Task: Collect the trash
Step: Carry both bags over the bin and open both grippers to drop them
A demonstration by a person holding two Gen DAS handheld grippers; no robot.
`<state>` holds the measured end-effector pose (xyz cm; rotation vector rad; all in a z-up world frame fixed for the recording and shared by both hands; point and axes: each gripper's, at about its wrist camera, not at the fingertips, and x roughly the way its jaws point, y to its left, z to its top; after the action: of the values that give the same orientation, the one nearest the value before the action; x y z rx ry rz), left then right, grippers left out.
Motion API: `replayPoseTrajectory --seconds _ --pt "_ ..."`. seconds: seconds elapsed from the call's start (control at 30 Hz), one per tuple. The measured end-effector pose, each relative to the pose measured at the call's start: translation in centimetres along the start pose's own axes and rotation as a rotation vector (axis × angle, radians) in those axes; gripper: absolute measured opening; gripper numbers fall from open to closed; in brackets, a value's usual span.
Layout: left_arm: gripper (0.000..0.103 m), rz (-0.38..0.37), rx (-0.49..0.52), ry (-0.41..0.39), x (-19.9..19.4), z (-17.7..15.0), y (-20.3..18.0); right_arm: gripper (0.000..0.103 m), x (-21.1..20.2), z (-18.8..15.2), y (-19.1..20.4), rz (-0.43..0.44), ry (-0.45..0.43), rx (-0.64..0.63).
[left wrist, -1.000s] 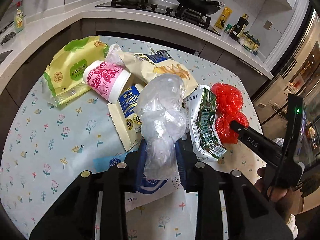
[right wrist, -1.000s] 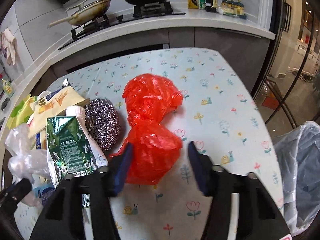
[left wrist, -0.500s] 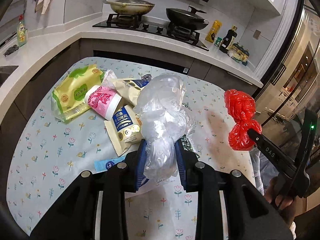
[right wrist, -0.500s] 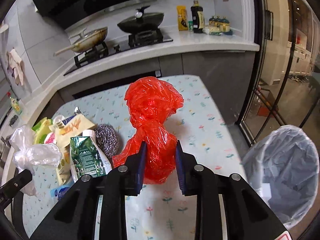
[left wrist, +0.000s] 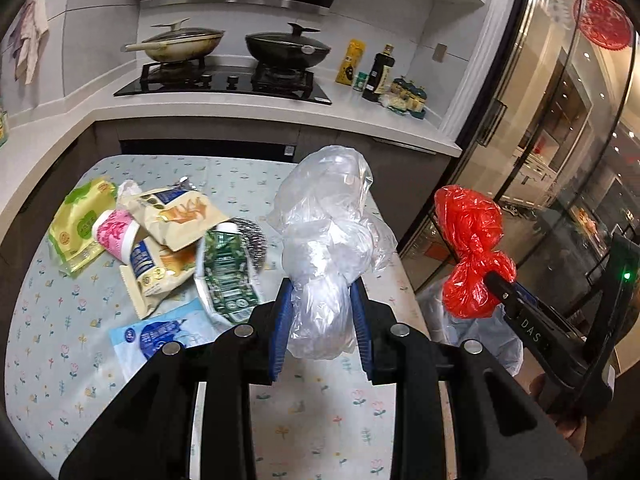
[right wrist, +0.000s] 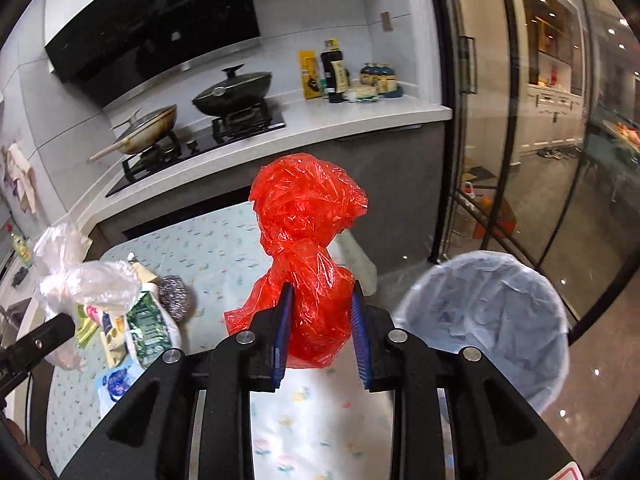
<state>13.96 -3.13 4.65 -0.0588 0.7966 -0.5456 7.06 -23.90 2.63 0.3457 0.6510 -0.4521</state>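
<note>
Between the blue pads of the left gripper (left wrist: 322, 322) a crumpled clear plastic bag (left wrist: 328, 248) is clamped and held up above the near right part of the floral table (left wrist: 52, 344). Beside it, off the table's right edge, the right gripper (right wrist: 320, 328) pinches a knotted red plastic bag (right wrist: 308, 264) in the air, with the lined trash bin (right wrist: 488, 320) on the floor just to its right. Farther back on the table lie a green carton (left wrist: 226, 276), a steel scourer (right wrist: 174, 294), snack wrappers (left wrist: 160, 260) and a pink cup (left wrist: 114, 230). Beyond the far edge, two lidded pans (left wrist: 288, 46) sit on the stove.
</note>
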Motion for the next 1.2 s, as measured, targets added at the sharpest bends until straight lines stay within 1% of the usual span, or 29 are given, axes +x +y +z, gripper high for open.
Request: replayPoseTrajectory --seconds 0.13,0.27,0.53,0.83,1.2 --pt "0.028 -0.053 0.054 0.019 0.9 -0.4 -4.1 0.026 -1.0 -0.7 -3.3 -0.046 0.008 0.037" --pt "0.028 -0.089 0.106 0.032 2.0 -0.9 -7.9 0.026 -1.8 -1.6 -6.3 -0.092 0.019 0.072" --pt "0.028 -0.139 0.182 0.067 4.0 -2.2 -13.6 0.026 -3.1 -3.1 -11.1 -0.162 0.038 0.12" --pt "0.028 -0.157 0.248 0.121 6.4 -3.9 -18.0 0.026 -3.7 -4.0 -14.8 -0.211 0.051 0.158" --pt "0.028 -0.171 0.296 0.167 9.0 -4.8 -21.1 0.026 -3.1 -4.4 -17.3 -0.238 0.068 0.194"
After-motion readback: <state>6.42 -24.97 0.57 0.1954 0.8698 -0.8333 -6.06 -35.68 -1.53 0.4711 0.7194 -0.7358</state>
